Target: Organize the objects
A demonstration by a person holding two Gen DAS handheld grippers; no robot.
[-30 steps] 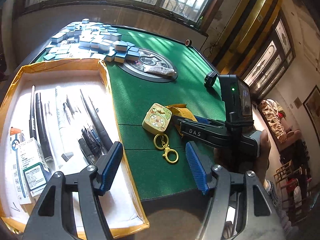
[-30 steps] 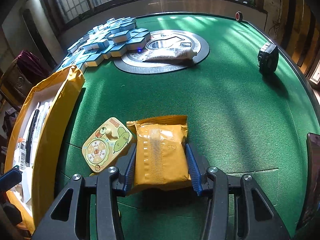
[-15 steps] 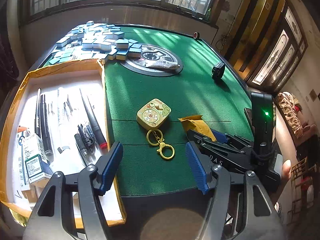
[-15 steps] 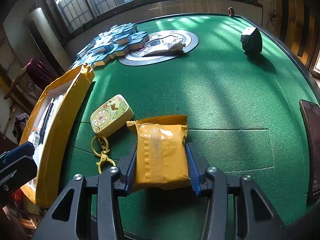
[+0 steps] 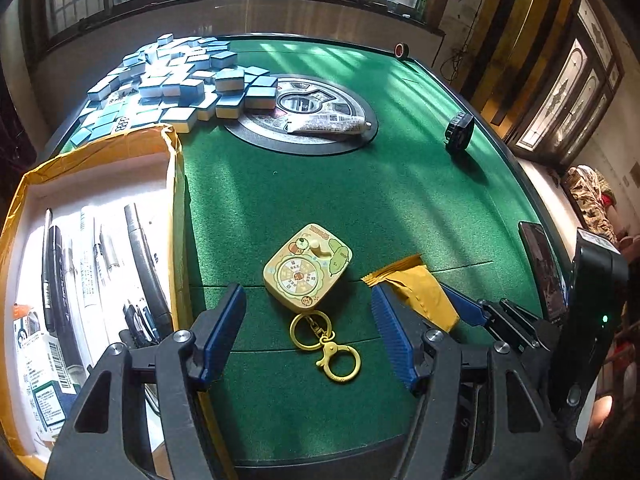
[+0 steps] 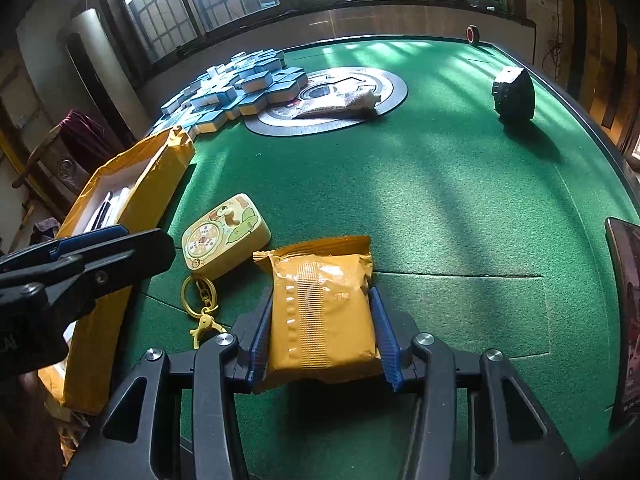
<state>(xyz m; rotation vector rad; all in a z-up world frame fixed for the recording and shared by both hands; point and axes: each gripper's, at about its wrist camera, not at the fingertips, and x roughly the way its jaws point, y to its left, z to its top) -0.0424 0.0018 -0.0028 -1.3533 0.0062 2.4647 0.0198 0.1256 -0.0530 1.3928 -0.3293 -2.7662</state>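
Observation:
My right gripper (image 6: 322, 330) is shut on a yellow snack packet (image 6: 322, 312) and holds it above the green table; the packet's corner also shows in the left wrist view (image 5: 416, 288). My left gripper (image 5: 308, 330) is open and empty, its fingers on either side of a yellow keychain toy (image 5: 308, 268) with rings (image 5: 324, 346) lying on the felt. The toy also shows in the right wrist view (image 6: 224, 236), left of the packet. A yellow-walled box (image 5: 174, 184) holding pens and a small carton stands at the left.
A heap of blue mahjong tiles (image 5: 180, 80) lies at the far left. A white tube (image 5: 332, 124) rests on the round centre panel. A black tape measure (image 5: 459, 134) stands far right. A phone (image 6: 628, 280) lies at the right edge. A red tape roll (image 5: 401, 50) sits at the far rim.
My left gripper has swung right, from over the box edge to over the keychain toy. My right gripper has drawn back a little with the packet still in it.

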